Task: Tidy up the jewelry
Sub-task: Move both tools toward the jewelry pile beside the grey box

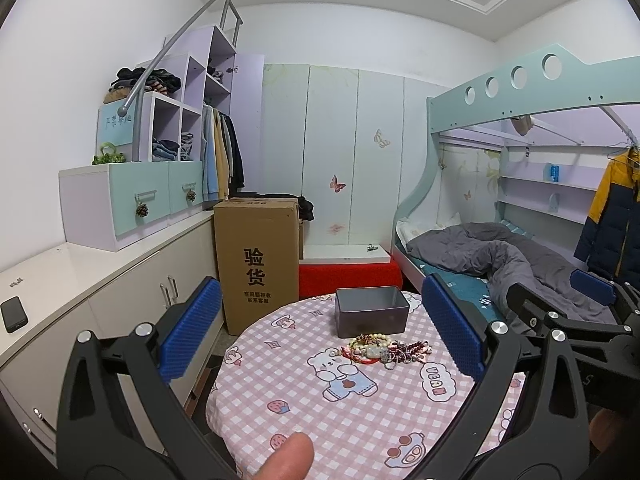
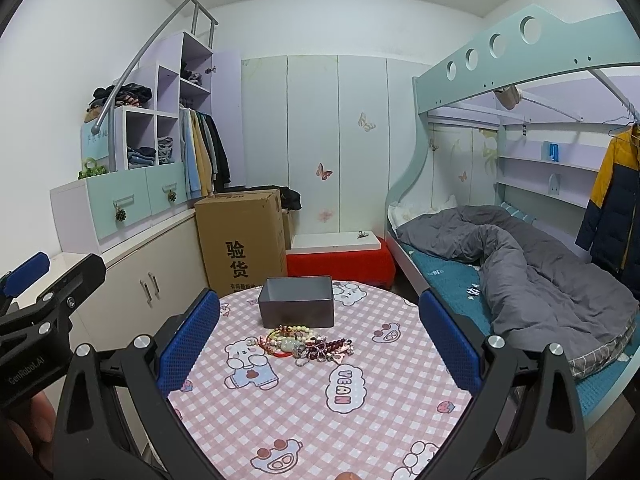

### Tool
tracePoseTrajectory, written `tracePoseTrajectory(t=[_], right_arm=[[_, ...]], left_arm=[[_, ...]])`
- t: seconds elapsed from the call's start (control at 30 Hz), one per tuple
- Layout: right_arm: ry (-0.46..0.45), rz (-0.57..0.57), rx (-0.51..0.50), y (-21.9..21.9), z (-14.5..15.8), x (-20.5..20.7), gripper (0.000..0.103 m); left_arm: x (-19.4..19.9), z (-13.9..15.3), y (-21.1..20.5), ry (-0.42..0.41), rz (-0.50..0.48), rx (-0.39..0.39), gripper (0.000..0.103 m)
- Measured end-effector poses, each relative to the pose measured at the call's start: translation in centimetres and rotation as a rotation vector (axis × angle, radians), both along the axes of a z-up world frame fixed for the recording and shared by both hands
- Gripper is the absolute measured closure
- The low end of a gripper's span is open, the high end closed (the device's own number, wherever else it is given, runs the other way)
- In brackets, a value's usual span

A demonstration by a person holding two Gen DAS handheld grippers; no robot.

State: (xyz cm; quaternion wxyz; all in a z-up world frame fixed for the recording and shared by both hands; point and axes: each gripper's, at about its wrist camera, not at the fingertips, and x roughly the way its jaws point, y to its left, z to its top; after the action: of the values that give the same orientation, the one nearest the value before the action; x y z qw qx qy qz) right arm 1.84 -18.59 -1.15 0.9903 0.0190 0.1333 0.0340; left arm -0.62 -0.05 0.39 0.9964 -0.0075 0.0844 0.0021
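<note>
A tangled pile of jewelry [image 1: 386, 350], bead bracelets, a red cord and dark red beads, lies on a round table with a pink checked cloth [image 1: 320, 412]. It also shows in the right wrist view [image 2: 310, 344]. An open grey box [image 1: 371, 311] stands just behind the pile; it also shows in the right wrist view [image 2: 296, 302]. My left gripper [image 1: 320, 332] is open and empty, held above the table short of the pile. My right gripper [image 2: 318, 338] is open and empty, also short of the pile. Each gripper shows at the other view's edge.
A tall cardboard box [image 1: 258, 262] stands on the floor left of the table, by a low cabinet [image 1: 120, 292] with a phone [image 1: 14, 314] on it. A red stool [image 1: 348, 274] is behind the table. A bunk bed with a grey duvet [image 1: 500, 256] is at the right.
</note>
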Motion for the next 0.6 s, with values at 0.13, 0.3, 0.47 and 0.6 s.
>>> tracePoseTrajectory(t=[0.13,0.3,0.47,0.6], right_arm=[[-0.002,-0.001,-0.004,0.1,0.1,0.2,0.008],[-0.007,-0.002,-0.007,0.1,0.0,0.4,0.008],[-0.006,-0.005,-0.003,-0.2,-0.2,1.1,0.008],[0.004,-0.007,0.001,-0.6,-0.3,2.2,0.008]], left_arm=[[0.2,0.0,0.2,-0.001,0.005,-0.006,0.005],[0.5,-0.1,0.3,-0.002,0.009,-0.01,0.005],[1.3,-0.2,0.0,-0.002,0.017,0.006,0.005],[2.4,-0.4,-0.2,0.004,0.016,0.005,0.005]])
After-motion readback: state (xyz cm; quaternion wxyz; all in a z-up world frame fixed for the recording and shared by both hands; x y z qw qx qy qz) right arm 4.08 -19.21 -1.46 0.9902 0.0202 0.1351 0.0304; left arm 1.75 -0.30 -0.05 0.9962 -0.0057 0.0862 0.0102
